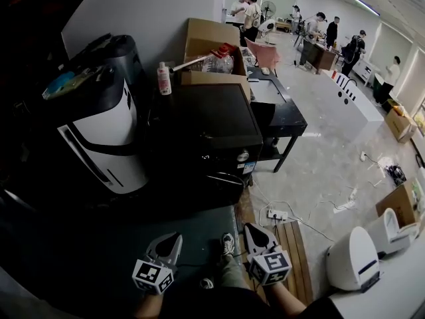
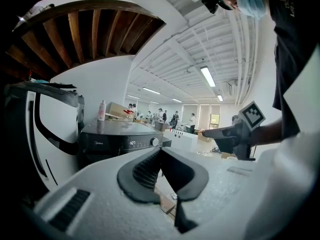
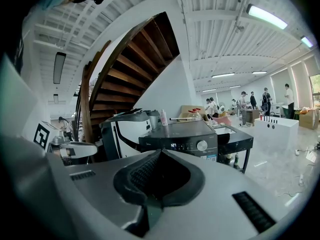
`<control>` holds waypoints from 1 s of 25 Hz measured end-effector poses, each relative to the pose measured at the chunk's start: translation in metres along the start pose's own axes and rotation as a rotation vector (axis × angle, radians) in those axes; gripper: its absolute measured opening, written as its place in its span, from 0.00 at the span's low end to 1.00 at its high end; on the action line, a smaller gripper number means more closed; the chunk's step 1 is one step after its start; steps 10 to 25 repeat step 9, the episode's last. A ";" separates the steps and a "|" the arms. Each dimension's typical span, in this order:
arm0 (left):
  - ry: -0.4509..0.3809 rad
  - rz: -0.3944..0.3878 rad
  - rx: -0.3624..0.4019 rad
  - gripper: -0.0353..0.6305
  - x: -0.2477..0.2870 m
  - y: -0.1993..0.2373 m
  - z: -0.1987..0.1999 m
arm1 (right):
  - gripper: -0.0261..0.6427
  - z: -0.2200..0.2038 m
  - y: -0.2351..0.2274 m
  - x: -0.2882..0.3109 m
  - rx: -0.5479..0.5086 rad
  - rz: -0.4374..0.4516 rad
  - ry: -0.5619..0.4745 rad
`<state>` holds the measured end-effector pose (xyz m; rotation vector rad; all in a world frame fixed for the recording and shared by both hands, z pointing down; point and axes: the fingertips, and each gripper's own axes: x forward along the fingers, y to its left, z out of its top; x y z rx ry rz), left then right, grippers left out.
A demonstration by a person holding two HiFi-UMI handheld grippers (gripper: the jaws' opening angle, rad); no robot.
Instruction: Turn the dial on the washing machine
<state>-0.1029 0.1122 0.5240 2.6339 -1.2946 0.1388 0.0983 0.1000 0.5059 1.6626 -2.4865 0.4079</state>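
Head view: the left tongs (image 1: 174, 238) and right tongs (image 1: 256, 231) hang low over the floor (image 1: 332, 151), side by side. Both point at the black washing machine (image 1: 206, 118) ahead and are well apart from it. Its dial (image 1: 243, 156) sits at the front right corner, and a bottle (image 1: 164, 78) seems to stand at the lid's far edge.

Left gripper view: these tongs are pressed together and empty, with the dial beyond their tips.

Right gripper view: these are also pressed together with nothing pinched, and the dial is up and right of the tips.
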 end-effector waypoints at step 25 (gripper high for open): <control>0.013 -0.004 0.015 0.07 -0.007 -0.002 0.000 | 0.04 0.000 0.006 -0.003 0.000 -0.003 0.007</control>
